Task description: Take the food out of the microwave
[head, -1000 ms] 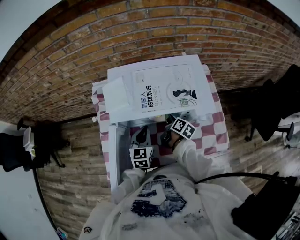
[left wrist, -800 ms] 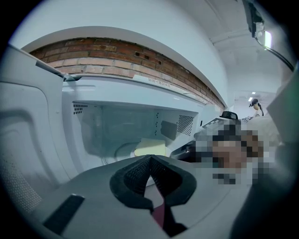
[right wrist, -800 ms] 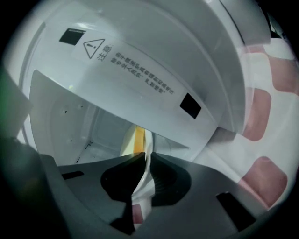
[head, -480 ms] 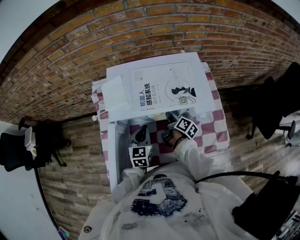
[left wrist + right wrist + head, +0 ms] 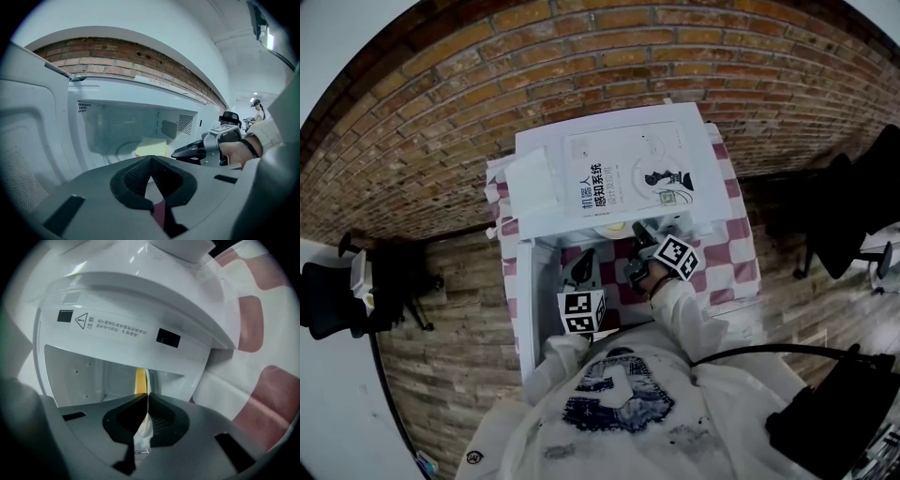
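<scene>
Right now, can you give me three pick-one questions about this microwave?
1. Where is the yellow food compared with the microwave? A outside it B inside it C on top of it
2. What colours are the tablecloth's squares? A blue and white B red and white C green and yellow
3. How is the microwave's door? A open B shut C missing
Answers: B, it lies in the cavity; B, red and white checks show beside the microwave; A, it stands swung out at the left.

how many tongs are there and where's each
2. Left tongs in front of the open microwave; right tongs reaching in beside them, just closed on the yellow food. None seem hidden.
</scene>
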Demonstrator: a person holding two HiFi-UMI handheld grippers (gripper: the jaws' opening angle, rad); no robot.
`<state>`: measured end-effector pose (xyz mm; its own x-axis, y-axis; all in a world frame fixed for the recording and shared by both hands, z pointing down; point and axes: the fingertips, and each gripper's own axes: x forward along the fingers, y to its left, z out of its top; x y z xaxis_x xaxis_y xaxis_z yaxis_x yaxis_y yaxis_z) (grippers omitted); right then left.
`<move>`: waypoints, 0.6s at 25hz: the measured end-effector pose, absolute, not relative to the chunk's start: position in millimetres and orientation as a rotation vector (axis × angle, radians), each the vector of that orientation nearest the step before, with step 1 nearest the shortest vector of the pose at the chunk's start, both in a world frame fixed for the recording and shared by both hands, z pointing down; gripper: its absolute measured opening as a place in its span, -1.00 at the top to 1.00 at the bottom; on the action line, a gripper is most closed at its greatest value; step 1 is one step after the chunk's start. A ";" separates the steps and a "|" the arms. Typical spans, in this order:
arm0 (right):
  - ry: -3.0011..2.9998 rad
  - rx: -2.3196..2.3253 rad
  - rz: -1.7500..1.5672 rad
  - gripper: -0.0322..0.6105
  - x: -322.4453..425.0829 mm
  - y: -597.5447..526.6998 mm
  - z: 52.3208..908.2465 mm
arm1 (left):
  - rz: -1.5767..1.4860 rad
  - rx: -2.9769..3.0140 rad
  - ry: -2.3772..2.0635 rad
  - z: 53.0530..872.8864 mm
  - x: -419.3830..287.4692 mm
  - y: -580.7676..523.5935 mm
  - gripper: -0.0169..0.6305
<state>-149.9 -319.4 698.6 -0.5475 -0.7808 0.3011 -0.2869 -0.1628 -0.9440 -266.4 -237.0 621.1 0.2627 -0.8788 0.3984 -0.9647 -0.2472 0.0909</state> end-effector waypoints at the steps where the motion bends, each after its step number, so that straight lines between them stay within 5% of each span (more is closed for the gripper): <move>1: 1.722 -1.206 -1.757 0.84 -149.8 -318.4 698.1 | 0.383 2.225 -1.691 621.0 -266.0 -236.5 0.92; 15: 1.685 -1.152 -1.747 0.84 -145.7 -302.9 685.8 | 0.368 2.236 -1.698 618.3 -265.6 -232.5 0.92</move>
